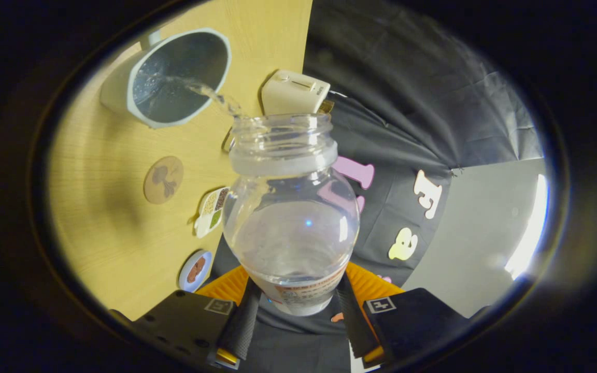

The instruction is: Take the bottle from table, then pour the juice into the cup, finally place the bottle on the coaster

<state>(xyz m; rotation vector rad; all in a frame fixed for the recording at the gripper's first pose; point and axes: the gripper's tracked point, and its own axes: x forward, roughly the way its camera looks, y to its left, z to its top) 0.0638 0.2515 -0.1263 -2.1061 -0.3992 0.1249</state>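
Note:
A clear plastic bottle (292, 217) with no cap is held between my fingers, and the gripper (296, 305) is shut on its labelled body. The view is rolled on its side, so the bottle is tipped with its mouth toward a pale grey-rimmed cup (174, 75) that stands on the wooden table (107, 228). A thin stream of clear liquid (210, 93) arcs from the bottle mouth into the cup, which holds some liquid. A round brown coaster (163, 180) lies on the table between the cup and my fingers.
A cream-coloured boxy appliance (294, 92) stands near the table's edge, just beyond the bottle mouth. Two more round printed coasters (211, 211) (195, 270) lie along the table's edge. Black cloth wall and a grey panel (485, 223) lie past the table.

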